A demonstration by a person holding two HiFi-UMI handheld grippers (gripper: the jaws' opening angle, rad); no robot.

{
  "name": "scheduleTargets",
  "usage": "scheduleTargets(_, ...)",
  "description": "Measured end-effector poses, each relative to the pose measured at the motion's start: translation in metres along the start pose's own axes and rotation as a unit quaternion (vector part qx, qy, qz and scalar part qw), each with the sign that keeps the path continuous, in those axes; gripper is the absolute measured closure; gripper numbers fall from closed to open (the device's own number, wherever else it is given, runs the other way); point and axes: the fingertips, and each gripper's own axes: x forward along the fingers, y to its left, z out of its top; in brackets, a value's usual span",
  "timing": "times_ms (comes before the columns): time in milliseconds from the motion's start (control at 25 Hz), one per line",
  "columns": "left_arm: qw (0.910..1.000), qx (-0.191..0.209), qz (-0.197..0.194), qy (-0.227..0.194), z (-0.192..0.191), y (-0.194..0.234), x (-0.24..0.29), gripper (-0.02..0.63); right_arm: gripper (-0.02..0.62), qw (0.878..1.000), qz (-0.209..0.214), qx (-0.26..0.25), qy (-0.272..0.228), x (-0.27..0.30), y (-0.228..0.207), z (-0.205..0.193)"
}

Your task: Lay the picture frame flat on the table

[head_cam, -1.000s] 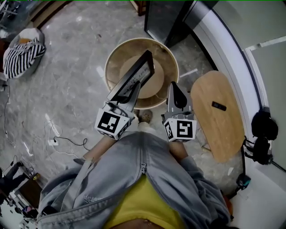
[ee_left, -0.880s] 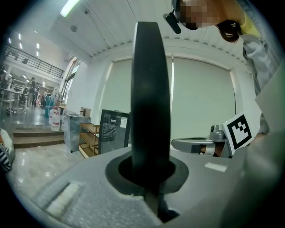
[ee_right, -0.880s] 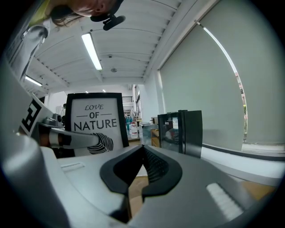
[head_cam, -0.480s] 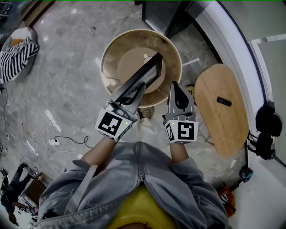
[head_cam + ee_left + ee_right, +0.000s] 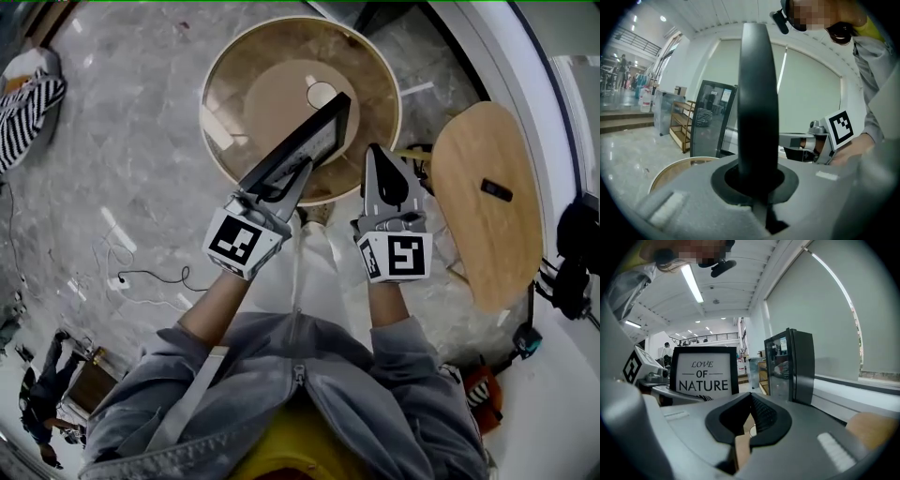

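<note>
Picture frame (image 5: 307, 142) lowered toward table (image 5: 234, 66), clamped between left fingers (image 5: 279, 192).

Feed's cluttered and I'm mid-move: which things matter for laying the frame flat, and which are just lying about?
Job: picture frame, held by the left gripper; round table; right gripper, jaws shut, empty.
Lying about: oval wooden top, striped cushion, floor cable, black cabinet.
</note>
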Motion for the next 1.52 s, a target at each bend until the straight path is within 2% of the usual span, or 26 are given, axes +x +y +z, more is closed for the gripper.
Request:
scheduleTargets(200, 0.9996, -0.009, -0.016, 0.022, -0.045, 0.006, 0.013, 0.598, 0.594, 1.0, 0.014, 0.007, 0.021, 0.01, 0.003, -0.045)
scheduleTargets(480, 0.9967, -0.046, -0.029, 0.061, -0.105, 0.01, 0.026, 0.598, 0.594, 0.998, 0.027, 0.021, 0.044, 0.02, 0.003, -0.103)
scheduleTargets(680, 0.994, -0.06, -0.043, 0.081, -0.135, 0.009, 0.029, 0.598, 0.594, 0.995, 0.063, 0.031, 0.068, 0.021, 0.013, -0.136)
scheduleTargets(720, 0.9933, -0.062, -0.048, 0.084, -0.14, 0.008, 0.029, 0.598, 0.584, 0.994, 0.068, 0.031, 0.075, 0.021, 0.015, -0.142)
scheduleTargets(760, 0.9926, -0.065, -0.053, 0.088, -0.146, 0.008, 0.029, 0.598, 0.548, 0.994, 0.072, 0.03, 0.083, 0.021, 0.016, -0.148)
scheduleTargets(880, 0.9905, -0.074, -0.058, 0.1, -0.158, 0.01, 0.032, 0.598, 0.534, 0.991, 0.074, 0.031, 0.103, 0.022, 0.016, -0.165)
scheduleTargets(1120, 0.9848, -0.092, -0.094, 0.113, -0.171, 0.004, 0.032, 0.598, 0.488, 0.986, 0.088, 0.033, 0.138, 0.021, 0.02, -0.19)
scheduleTargets(1520, 0.971, -0.103, -0.178, 0.122, -0.184, 0.003, 0.027, 0.598, 0.501, 0.976, 0.149, 0.053, 0.151, 0.018, 0.029, -0.209)
